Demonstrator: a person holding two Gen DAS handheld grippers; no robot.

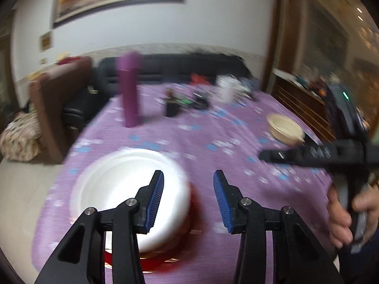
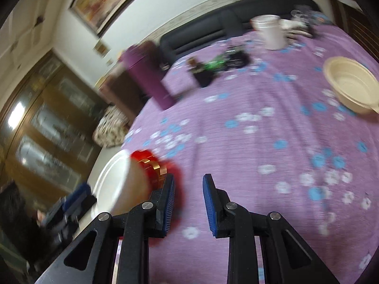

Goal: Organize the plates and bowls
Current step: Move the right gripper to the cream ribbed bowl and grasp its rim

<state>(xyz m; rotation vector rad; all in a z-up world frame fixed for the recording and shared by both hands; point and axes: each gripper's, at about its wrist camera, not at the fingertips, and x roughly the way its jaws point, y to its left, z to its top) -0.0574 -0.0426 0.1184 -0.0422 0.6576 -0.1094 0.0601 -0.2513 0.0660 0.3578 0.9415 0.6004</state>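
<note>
A white bowl (image 1: 118,189) rests on a red plate (image 1: 165,266) near the table's left edge. My left gripper (image 1: 188,198) stands open just right of the bowl, its left pad over the bowl's rim and nothing between the pads. A beige bowl (image 1: 284,127) sits alone at the right. My right gripper (image 1: 265,155), held by a hand (image 1: 338,215), reaches in from the right in front of that bowl. In the right wrist view, the right gripper (image 2: 188,203) is open over bare cloth. The white bowl (image 2: 118,184) and red plate (image 2: 151,165) lie to its left, the beige bowl (image 2: 350,87) far right.
A purple flowered cloth (image 1: 213,142) covers the round table. At the back stand a tall purple bottle (image 1: 129,90), a small dark item (image 1: 171,105), a white mug (image 1: 225,88) and dark clutter. A brown chair (image 1: 54,108) and a black sofa (image 1: 177,66) lie beyond.
</note>
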